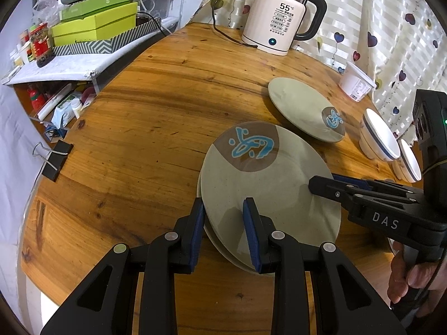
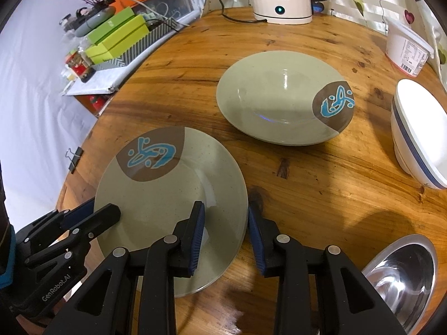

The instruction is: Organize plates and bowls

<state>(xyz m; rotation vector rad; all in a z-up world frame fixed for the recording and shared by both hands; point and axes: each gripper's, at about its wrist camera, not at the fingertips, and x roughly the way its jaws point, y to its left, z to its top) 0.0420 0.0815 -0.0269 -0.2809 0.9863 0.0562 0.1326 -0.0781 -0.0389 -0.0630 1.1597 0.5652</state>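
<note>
Left gripper (image 1: 225,233) and right gripper (image 2: 226,240), jaws narrowly parted, each clasp opposite rims of the near green plate (image 2: 178,195) on the wooden table (image 2: 321,181).

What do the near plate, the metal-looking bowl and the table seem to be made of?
Near plate: likely glazed ceramic, going by its glossy grey-green surface with speckles and a printed blue motif. Bowl: probably stainless steel, with a mirror-like silver inside and blurred reflections. Table: wood with a clear varnish, since grain, knots and glare show.
</note>
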